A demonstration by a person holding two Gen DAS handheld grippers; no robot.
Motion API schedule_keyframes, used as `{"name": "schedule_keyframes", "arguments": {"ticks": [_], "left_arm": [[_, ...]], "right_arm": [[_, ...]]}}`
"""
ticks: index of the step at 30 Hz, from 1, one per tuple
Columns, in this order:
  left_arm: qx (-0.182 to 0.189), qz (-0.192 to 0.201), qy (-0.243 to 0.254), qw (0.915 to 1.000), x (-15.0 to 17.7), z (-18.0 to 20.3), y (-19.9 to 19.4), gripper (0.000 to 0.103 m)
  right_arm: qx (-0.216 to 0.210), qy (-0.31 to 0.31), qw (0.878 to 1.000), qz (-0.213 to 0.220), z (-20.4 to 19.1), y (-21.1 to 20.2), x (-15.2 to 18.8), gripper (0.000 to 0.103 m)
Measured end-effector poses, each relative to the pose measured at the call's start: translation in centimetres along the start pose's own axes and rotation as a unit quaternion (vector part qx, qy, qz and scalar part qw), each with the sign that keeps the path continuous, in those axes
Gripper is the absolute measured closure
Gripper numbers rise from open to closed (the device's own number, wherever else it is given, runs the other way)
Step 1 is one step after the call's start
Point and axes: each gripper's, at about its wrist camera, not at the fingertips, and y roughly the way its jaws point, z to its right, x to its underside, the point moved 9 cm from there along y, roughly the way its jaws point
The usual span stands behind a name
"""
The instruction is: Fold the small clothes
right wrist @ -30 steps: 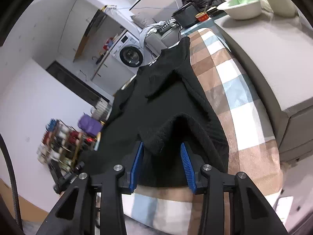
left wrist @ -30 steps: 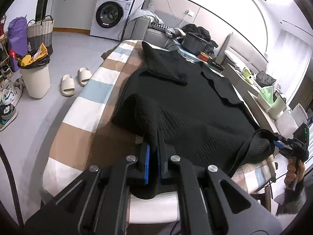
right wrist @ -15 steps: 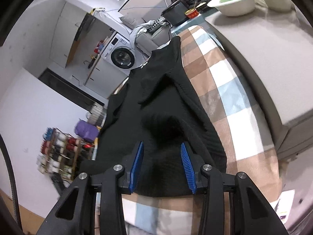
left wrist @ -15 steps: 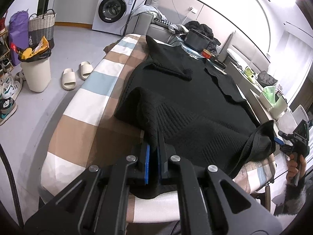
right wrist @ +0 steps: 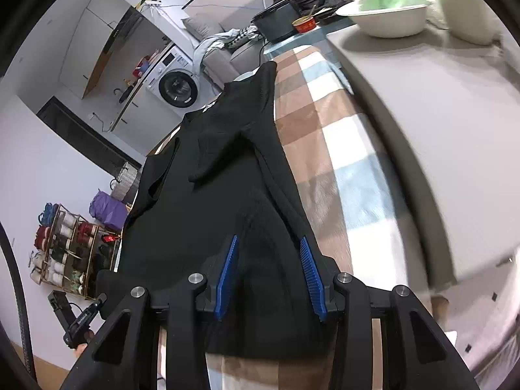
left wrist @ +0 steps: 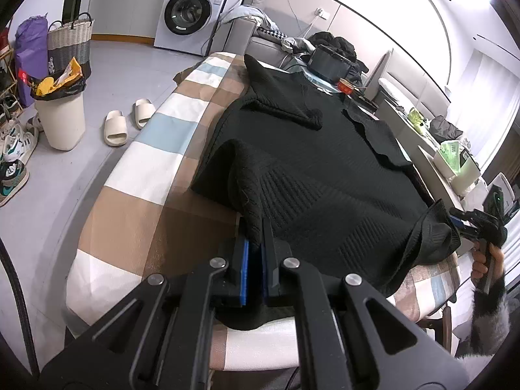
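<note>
A black knit sweater (left wrist: 325, 169) lies lengthwise on a table covered with a checked cloth (left wrist: 156, 162), its folded sleeves at the far end. My left gripper (left wrist: 256, 227) is shut on the near left corner of the hem, and the fabric rises in a ridge from its blue pads. In the right wrist view the sweater (right wrist: 201, 201) fills the middle. My right gripper (right wrist: 268, 243) holds a thick bunch of the near right hem between its part-spread pads. From the left wrist view the right gripper (left wrist: 461, 219) shows with that corner lifted off the table.
A white bin (left wrist: 61, 120), slippers (left wrist: 126, 120) and sneakers are on the floor to the left, a washing machine (left wrist: 191, 13) beyond. A black box (left wrist: 328, 61) and red tin (left wrist: 346, 85) stand past the table's far end. A counter with a white bowl (right wrist: 390, 16) runs along the right.
My right gripper has carried its hem corner forward over the table, and the bunch in its jaws sits lower. The left gripper has stayed in place, still gripping.
</note>
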Motion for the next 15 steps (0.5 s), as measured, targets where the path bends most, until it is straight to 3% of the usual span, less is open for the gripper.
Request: {"name": "schedule_keyframes", "arguments": {"ticks": [3,6,10,13,15], "left_arm": [[0.000,0.000,0.000,1.0000,0.0,0.0,0.0,0.100],[0.000,0.001,0.000,1.0000,0.0,0.1,0.0,0.100],[-0.003,0.003,0.002,1.0000,0.2,-0.1,0.1,0.100],[-0.005,0.003,-0.001,1.0000,0.2,-0.3,0.1,0.100],[-0.007,0.002,-0.004,1.0000,0.2,-0.5,0.1,0.100]], "right_arm": [[0.017,-0.041,0.999,0.001,-0.5,1.4,-0.7,0.065],[0.031,-0.075,0.997,0.006,-1.4,1.3,-0.6,0.095],[-0.031,-0.129,0.991,0.013,-4.0,-2.5,1.7,0.099],[-0.095,-0.194,0.976,0.006,-6.1,-6.3,5.7,0.099],[-0.121,-0.226,0.966,-0.026,-6.6,-8.0,8.5,0.099]]}}
